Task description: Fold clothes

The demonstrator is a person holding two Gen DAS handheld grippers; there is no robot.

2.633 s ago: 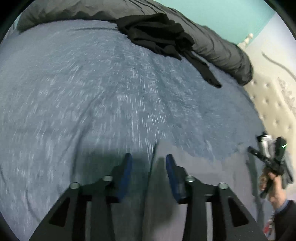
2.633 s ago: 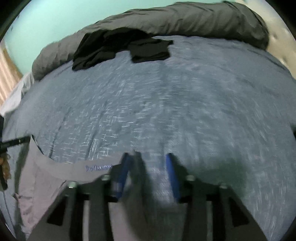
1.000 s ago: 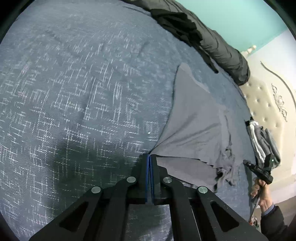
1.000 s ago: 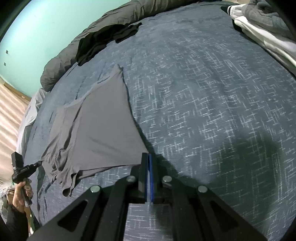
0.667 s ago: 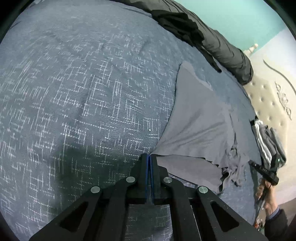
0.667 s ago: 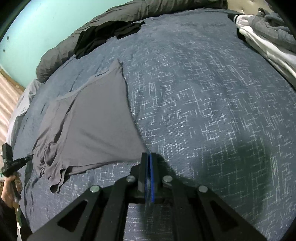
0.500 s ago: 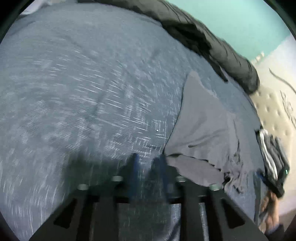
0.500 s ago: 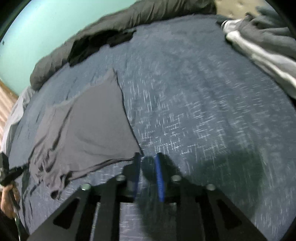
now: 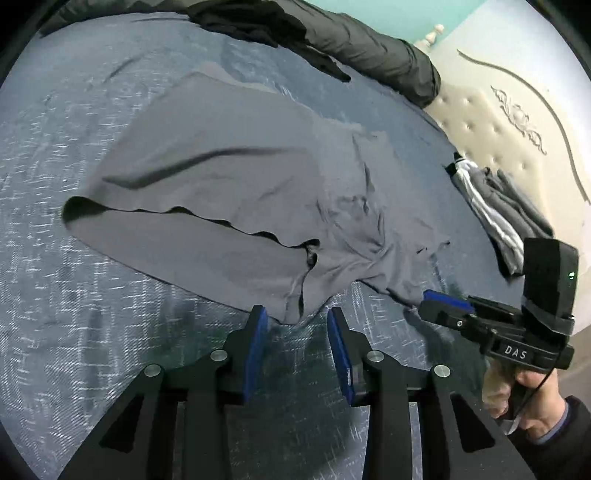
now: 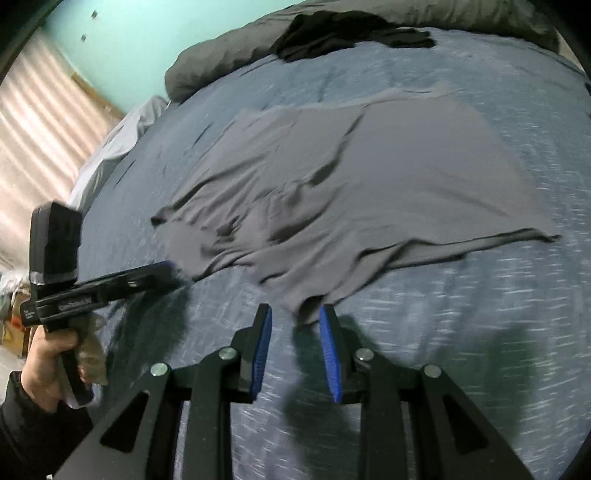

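- Two grippers in play, both low over the bed. The left gripper [image 9: 297, 325] has its blue pads apart and the jaws are opening; a drooping tip of the grey garment [image 9: 229, 177] lies just ahead of the fingertips, nothing pinched between them.
- Right gripper [image 10: 295, 323]: same story, jaws opening, pads parted, with a bunched corner of the grey garment [image 10: 369, 177] sitting right at the gap but not squeezed.
- Each wrist view catches the other tool off to the side, held in a hand [image 9: 535, 391] with a dark sleeve.
- Out from the fingertips, the garment is spread across the middle of the bed [image 9: 55, 295], on a blue flecked cover. One half is laid over the other with a long open hem showing; the end nearest the grippers is crumpled and puckered.
- Progress call: I'd say one fold is down and released. Smoothing that rumpled end and at least one more fold look to be left.
- Toward the headboard edge, a pile of grey and white clothes [image 9: 495, 206] sits stacked, apparently finished.
- Along the far edge, a rolled dark duvet [image 10: 240, 55] with black clothes [image 10: 343, 33] on it, looking unfolded, so more work may be waiting.
- Writing: "DAS" in white on the right tool's body; the label on the left tool is too blurred to read.
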